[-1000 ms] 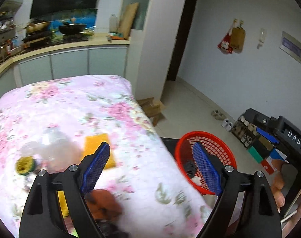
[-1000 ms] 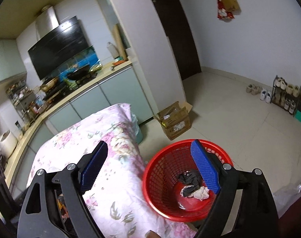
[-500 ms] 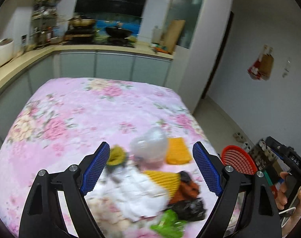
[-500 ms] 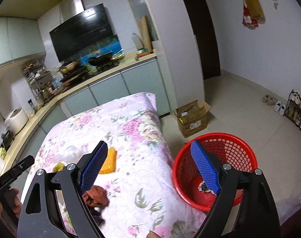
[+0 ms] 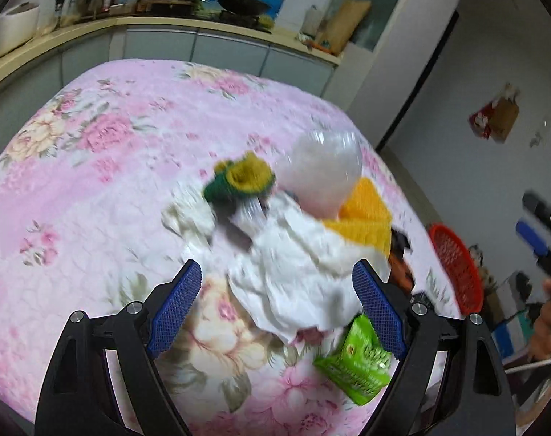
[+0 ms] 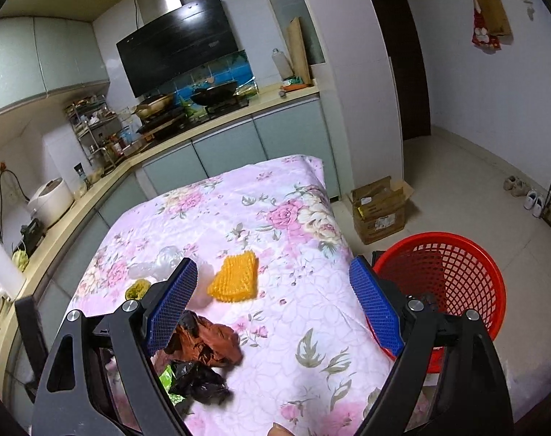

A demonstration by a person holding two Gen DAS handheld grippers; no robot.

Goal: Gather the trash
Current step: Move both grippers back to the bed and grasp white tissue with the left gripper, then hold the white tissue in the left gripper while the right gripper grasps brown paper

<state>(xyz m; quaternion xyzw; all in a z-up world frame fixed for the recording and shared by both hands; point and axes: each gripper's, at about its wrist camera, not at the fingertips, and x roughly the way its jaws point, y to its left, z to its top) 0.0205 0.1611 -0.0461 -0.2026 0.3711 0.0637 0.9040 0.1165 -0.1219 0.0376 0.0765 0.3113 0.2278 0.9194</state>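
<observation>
Both claws hang open over the trash on the flowered counter.

The left claw tilts down at crumpled white paper, a green carton just beside its right pad, print blurred. The right claw angles down, empty, over an orange sponge; the red basket stands on the floor beside the counter.

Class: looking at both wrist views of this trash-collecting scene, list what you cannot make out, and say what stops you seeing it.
- Red basket contents, right wrist view: hidden behind the right gripper finger.
- Printing on green packet, left wrist view: blurred.
- White crumpled paper underside, left wrist view: hidden by the paper itself.
- Black bag, right wrist view: partly behind the gripper finger.
</observation>
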